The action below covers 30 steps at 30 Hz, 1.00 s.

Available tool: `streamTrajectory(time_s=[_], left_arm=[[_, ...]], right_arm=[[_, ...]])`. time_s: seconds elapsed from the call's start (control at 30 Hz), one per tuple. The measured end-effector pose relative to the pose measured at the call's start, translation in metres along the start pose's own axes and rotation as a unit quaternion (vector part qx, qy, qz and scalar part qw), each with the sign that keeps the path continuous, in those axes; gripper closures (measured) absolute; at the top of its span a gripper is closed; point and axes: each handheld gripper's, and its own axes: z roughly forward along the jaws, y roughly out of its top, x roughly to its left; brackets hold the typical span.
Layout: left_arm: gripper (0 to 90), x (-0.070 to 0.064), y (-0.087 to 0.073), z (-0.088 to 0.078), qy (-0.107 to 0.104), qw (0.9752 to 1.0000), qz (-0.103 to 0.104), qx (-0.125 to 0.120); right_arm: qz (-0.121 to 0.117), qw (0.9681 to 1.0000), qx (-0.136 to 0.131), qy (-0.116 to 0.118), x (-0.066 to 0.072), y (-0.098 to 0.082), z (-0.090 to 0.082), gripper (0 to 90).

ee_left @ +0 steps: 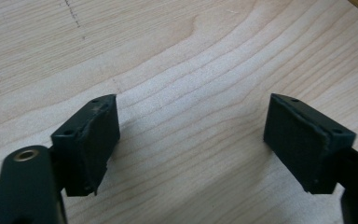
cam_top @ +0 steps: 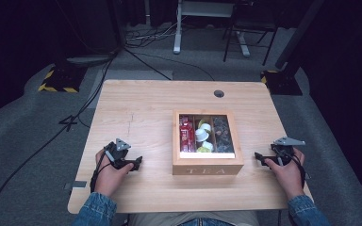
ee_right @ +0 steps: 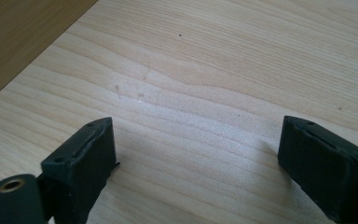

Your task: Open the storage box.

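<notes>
Seen from above, a person in denim sleeves sits at a pale wooden counter [cam_top: 136, 108] with a pair of tongs in each hand. A wooden tea box [cam_top: 207, 165] with the word TEA on its front wall stands on the counter between the two hands, a little right of centre and near the person's edge. Its lid has a clear pane, and through it three compartments show: red packets [cam_top: 186, 133] in the left one, white and yellow capsules [cam_top: 202, 135] in the middle one, and dark items in the right one that are too small to make out, possibly wrapped tea bags. The left tongs [cam_top: 137, 162] rest low over the counter to the left of the box, pointing towards it but apart from it. The right tongs [cam_top: 258, 157] sit on the other side, to the right of the box, pointing at it and also apart from it. In the left gripper view the left tongs [ee_left: 191, 135] have their two black jaws spread wide, with bare wood grain between them. In the right gripper view the right tongs [ee_right: 196, 158] are likewise spread wide over bare wood, gripping nothing, and a darker brown wooden surface crosses the upper left corner.
</notes>
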Motion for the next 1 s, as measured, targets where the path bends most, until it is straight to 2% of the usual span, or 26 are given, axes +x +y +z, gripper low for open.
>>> streamTrajectory(time_s=[0.2, 0.5, 0.67, 0.87, 1.0], left_arm=[[22.3, -0.002, 0.004, -0.009, -0.007, 0.9999, -0.006, -0.008], [23.8, -0.006, 0.007, -0.02, -0.014, 0.9998, 0.002, -0.015], [24.8, -0.012, 0.011, -0.026, -0.022, 0.9995, 0.01, -0.019], [25.9, -0.023, 0.018, -0.034, -0.044, 0.9985, 0.012, -0.029], [26.5, -0.035, 0.023, -0.039, -0.057, 0.9972, 0.026, -0.042]], right_arm=[[-0.002, 1.0, -0.002, 0.003, 0.0, 0.0, -0.001, 13.3], [-0.003, 1.0, -0.003, 0.003, 0.0, -0.001, -0.001, 13.5], [-0.004, 1.0, -0.003, 0.004, 0.0, -0.001, -0.001, 14.0], [-0.004, 1.0, -0.004, 0.006, 0.001, -0.001, -0.001, 14.5], [-0.004, 1.0, -0.004, 0.006, 0.001, -0.001, -0.001, 14.8]])
